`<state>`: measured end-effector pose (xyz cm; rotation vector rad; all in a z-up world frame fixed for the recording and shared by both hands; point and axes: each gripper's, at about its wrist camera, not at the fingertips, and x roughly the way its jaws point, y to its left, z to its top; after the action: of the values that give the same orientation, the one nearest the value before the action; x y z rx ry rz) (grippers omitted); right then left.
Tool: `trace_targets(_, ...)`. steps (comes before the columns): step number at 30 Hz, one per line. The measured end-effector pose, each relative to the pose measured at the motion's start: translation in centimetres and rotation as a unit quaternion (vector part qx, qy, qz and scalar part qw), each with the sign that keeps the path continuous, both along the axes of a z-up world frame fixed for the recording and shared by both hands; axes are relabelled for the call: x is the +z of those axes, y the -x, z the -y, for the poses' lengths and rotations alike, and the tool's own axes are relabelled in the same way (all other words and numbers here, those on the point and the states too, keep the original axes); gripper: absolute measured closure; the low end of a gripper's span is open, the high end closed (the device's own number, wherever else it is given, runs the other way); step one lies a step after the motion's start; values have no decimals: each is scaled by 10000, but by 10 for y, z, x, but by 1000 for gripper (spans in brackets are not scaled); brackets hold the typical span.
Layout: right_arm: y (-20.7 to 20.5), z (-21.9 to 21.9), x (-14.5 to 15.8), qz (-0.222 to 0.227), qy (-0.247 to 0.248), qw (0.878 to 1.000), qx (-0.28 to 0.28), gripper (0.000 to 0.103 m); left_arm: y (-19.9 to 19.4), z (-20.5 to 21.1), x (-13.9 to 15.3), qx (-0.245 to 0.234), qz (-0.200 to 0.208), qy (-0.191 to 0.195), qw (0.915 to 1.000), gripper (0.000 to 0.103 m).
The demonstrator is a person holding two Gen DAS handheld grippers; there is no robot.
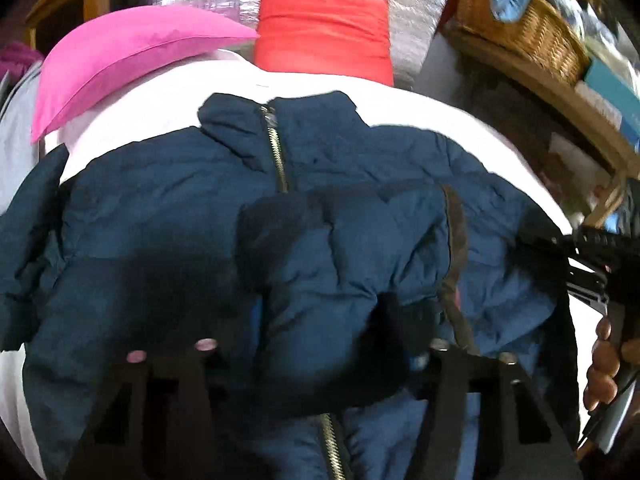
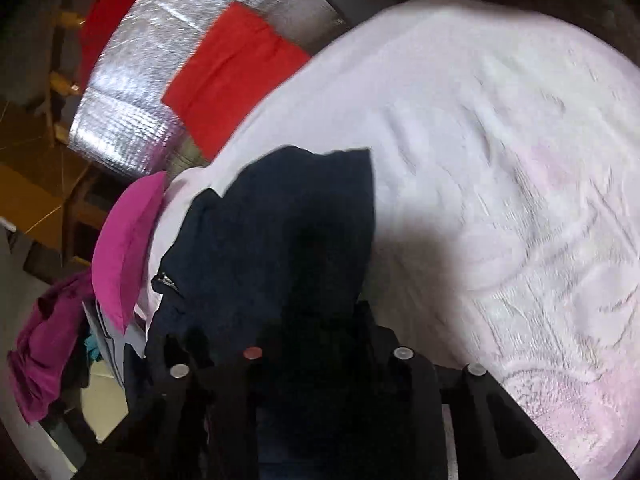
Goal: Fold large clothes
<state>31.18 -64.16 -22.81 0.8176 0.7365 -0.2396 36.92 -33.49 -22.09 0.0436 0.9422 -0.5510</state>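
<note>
A navy puffer jacket (image 1: 160,208) with a brass zip lies front up on a bed with a white cover (image 1: 140,112), collar at the far side. My left gripper (image 1: 320,344) is shut on a bunched fold of the jacket, lifted over the jacket's middle. The right gripper (image 1: 592,256) shows at the right edge of the left wrist view, held in a hand at the jacket's right side. In the right wrist view my right gripper (image 2: 316,340) is shut on a dark fold of the jacket (image 2: 280,232), raised above the white cover (image 2: 500,140).
A pink pillow (image 1: 120,60) and a red pillow (image 1: 324,36) lie at the head of the bed against a silver foil panel (image 1: 412,8). A wicker basket (image 1: 520,36) sits on a wooden shelf at the right. Purple cloth (image 2: 44,344) hangs beside the bed.
</note>
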Motion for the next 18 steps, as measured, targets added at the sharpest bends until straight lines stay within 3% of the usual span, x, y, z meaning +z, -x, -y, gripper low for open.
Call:
trace_targets(5, 14, -13, 35, 703, 518, 9962, -69, 85, -21, -44, 18, 266, -8, 414, 9988, 66)
trace_targets(10, -2, -10, 15, 281, 576, 9978, -181, 90, -38, -93, 28, 652, -169, 640, 9957, 66)
trace_targets(13, -7, -10, 15, 263, 502, 9983, -164, 90, -41, -125, 39, 816, -215, 1001, 9914, 54)
trace_targets(18, 7, -12, 20, 220, 562, 9977, -294, 89, -38, -179, 64, 1284, 169, 1133, 9851, 34)
